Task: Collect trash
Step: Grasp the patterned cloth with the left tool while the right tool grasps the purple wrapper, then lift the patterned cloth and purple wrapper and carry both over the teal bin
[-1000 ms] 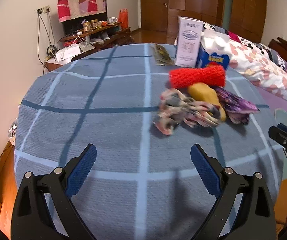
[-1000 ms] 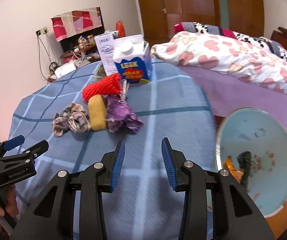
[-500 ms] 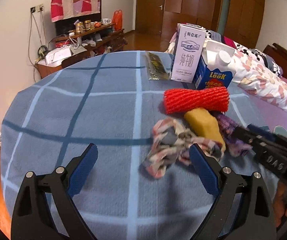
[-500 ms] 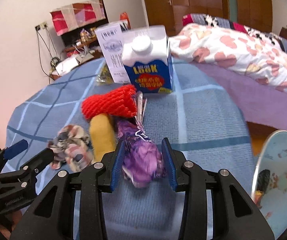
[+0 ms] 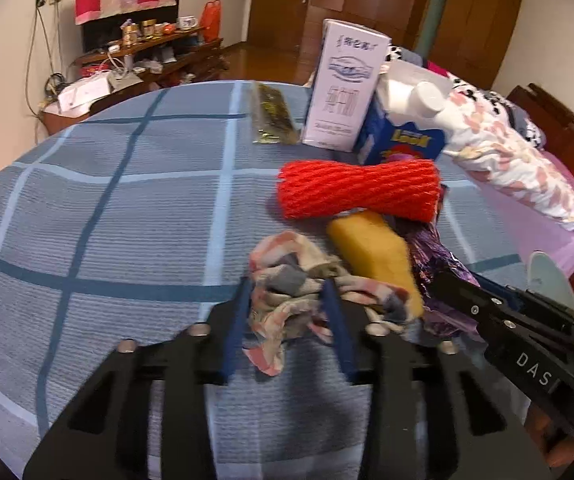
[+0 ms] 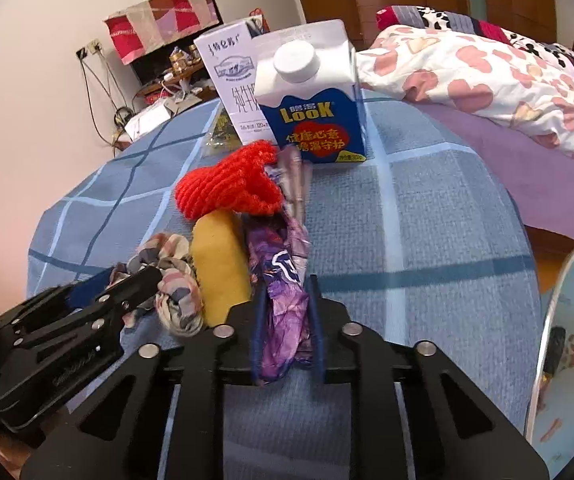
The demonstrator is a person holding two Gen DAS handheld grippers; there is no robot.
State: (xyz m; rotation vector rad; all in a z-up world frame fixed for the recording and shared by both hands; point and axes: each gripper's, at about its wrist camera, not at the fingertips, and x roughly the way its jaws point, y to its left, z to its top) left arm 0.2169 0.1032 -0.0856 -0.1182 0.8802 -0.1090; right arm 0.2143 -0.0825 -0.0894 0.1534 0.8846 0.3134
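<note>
Closing on trash w/ both hands now: left gripper [image 5: 287, 312], wide a sec ago, clamps the crumpled patterned cloth scrap [image 5: 287, 300]; right gripper [image 6: 287, 320] pinches the purple foil wrapper [image 6: 283, 280]. Both pieces lie on the blue checked tablecloth [image 5: 107, 220]; pale bin [image 6: 567, 340] waits at table's right edge, so lift & drop should be next. Count: 2 cartons, 1 red foam net sleeve [image 5: 359, 188], 1 yellow sponge block [image 5: 375, 248], 1 dark snack packet [image 5: 273, 118].

Both tongs angle downward, side by side. The left tongs [image 5: 287, 312] are closing with crumpled cloth between their pads; the right tongs [image 6: 287, 320] are closing around a purple wrapper.
</note>
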